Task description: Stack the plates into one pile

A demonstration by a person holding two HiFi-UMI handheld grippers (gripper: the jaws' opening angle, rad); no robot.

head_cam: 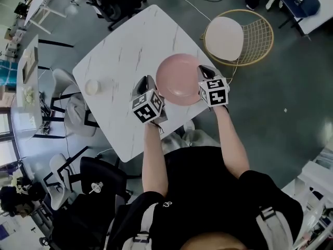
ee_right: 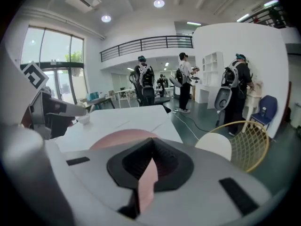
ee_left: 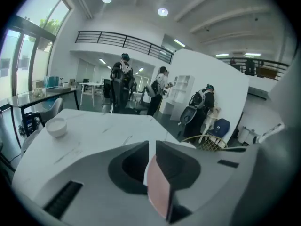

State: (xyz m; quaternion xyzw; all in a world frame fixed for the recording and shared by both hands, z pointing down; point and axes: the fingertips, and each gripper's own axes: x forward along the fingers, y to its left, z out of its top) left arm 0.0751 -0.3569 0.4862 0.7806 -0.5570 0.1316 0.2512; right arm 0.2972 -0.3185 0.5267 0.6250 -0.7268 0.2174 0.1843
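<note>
Our left gripper (ee_left: 151, 147) has its jaws closed onto the left rim of the pink plate (ee_left: 157, 187), with only the thin rim parting the pads. Our right gripper (ee_right: 149, 157) pinches the opposite rim the same way, and the rest of the plate (ee_right: 120, 138) spreads out beyond its jaws.

From the head view, the left gripper (head_cam: 152, 85) and right gripper (head_cam: 202, 74) flank the plate (head_cam: 178, 78) and hold it between them, roughly level. It sits over the near right part of the table (head_cam: 130, 40). We cannot tell whether it is clear of the tabletop.

Both grippers tilt forward and down, their marker cubes facing up at us. Our bare forearms run out to them almost parallel from a black-shirted torso. The right gripper view also catches the left gripper (ee_right: 47, 112) off to its left.

The table is white with faint grey marbling and rounded corners. A small white bowl (head_cam: 92, 87) stands on it, well to the left of the plate. A yellow wire chair (head_cam: 244, 35) with a white seat pad stands on the dark floor past the table's right corner.

Dark office chairs sit round the near and far sides. Further off, people (ee_right: 143, 81) with backpacks stand under a railed balcony, and tall windows line the left wall.
</note>
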